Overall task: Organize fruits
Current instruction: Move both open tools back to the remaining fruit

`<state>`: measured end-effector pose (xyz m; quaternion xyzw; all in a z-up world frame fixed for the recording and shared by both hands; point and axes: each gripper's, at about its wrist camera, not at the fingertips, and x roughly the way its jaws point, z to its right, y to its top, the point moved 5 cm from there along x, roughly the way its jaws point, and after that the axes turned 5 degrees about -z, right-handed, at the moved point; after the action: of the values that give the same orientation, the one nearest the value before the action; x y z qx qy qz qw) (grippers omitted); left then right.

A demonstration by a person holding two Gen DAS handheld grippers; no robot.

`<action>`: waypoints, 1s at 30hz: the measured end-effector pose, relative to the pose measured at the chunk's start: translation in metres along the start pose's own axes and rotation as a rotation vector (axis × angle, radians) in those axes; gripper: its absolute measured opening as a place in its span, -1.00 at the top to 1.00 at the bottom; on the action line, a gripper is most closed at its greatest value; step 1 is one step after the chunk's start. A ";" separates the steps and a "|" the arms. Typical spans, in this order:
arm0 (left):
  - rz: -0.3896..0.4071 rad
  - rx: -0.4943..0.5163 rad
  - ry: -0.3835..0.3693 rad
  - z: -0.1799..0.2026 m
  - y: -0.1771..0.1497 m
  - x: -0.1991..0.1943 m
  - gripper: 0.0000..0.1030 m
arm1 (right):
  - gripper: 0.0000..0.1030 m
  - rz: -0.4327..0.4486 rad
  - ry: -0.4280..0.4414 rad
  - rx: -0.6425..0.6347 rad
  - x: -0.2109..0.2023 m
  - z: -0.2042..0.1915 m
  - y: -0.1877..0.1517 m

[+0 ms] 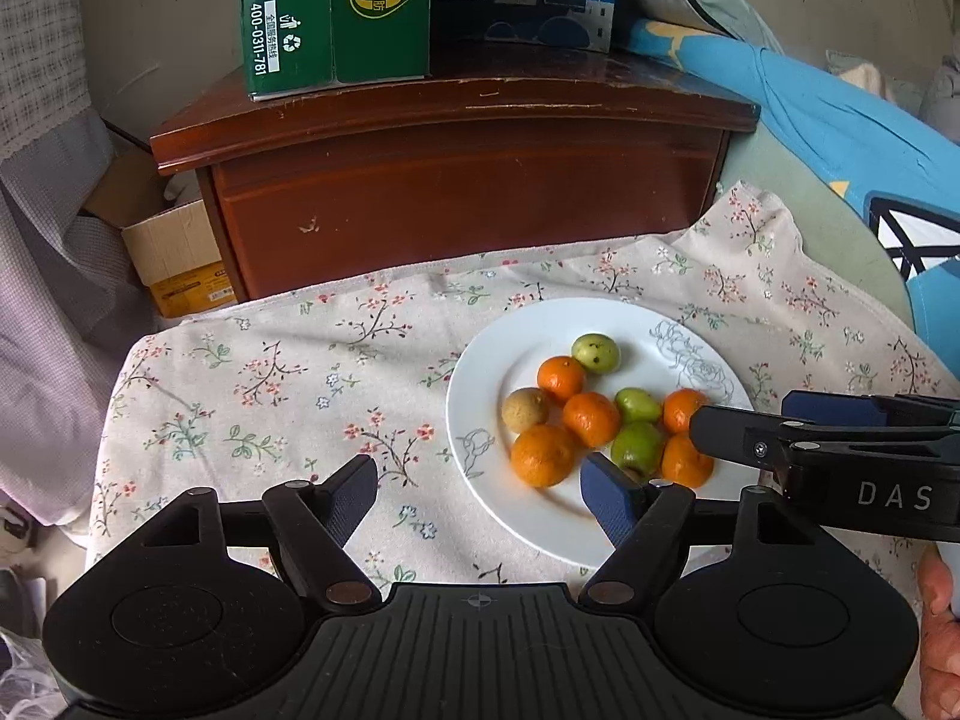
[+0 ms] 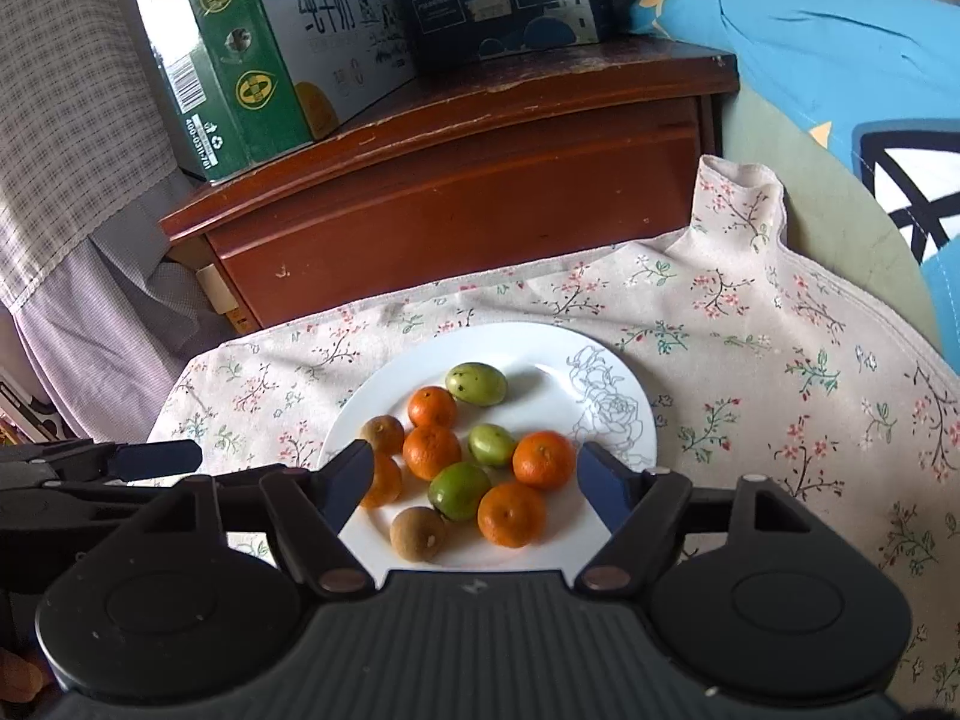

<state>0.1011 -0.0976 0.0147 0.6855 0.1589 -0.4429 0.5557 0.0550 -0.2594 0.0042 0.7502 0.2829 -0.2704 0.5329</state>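
On the floral cloth (image 2: 750, 324) covering the surface, going left to right, the left gripper (image 1: 480, 489) hovers with jaws spread wide and empty, its right finger over the rim of the white plate (image 1: 480, 384). The plate holds a cluster of small oranges (image 2: 431, 451), green fruits (image 2: 476, 383) and brown fruits (image 2: 418, 533). The right gripper (image 2: 474, 474) hangs over this pile, jaws likewise spread, straddling the fruit without touching any.

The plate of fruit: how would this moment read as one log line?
left gripper: open, empty | right gripper: open, over plate | fruits on plate: oranges, green, brown | none grasped
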 end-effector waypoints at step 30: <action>-0.119 -0.114 0.066 -0.032 -0.104 -0.060 -0.64 | -0.81 -0.065 0.084 -0.121 -0.052 -0.047 -0.089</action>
<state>0.0079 -0.0184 -0.0033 0.6563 0.2427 -0.4425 0.5608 -0.0393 -0.1973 -0.0031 0.7179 0.3448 -0.2384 0.5558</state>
